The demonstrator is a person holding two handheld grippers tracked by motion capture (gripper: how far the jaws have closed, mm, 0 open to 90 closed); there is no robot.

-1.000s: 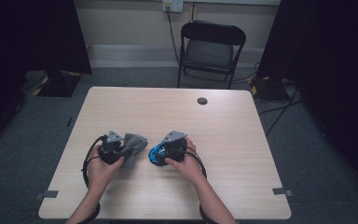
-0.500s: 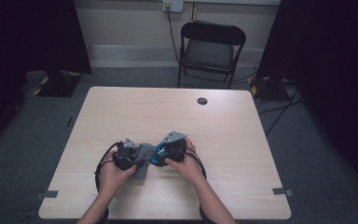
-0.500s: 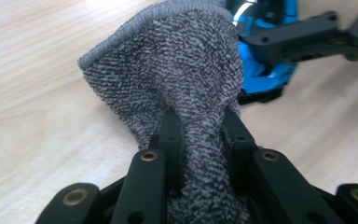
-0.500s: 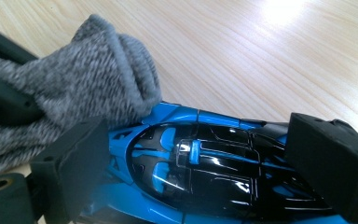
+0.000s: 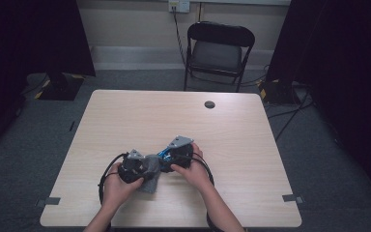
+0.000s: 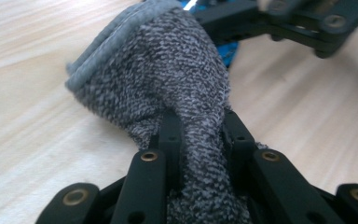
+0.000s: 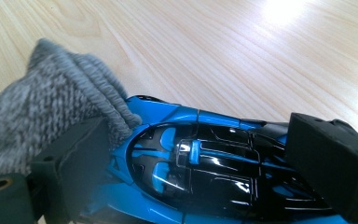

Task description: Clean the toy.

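Now the left gripper [image 6: 200, 140] has its 2 black jaws clamped tight on a grey knitted sock [image 6: 168, 79], the fabric bunched between them and the ribbed cuff pointing away toward the right gripper [image 6: 279, 23]. Over on the right gripper's own view, its jaws stand either side of a blue and black toy car [image 7: 205, 168], both pads pressed against the car's body, so that grip is closed on the car. The sock's cuff [image 7: 74, 102] touches the car's front end. From the high view, both hands meet at the near middle of the wooden table [image 5: 251, 125], left gripper [image 5: 134, 166] just beside right gripper [image 5: 176, 152], sock [image 5: 150, 170] between them. Compared with 1 second back, the left hand has slid right, closing the gap; the right hand has stayed put.
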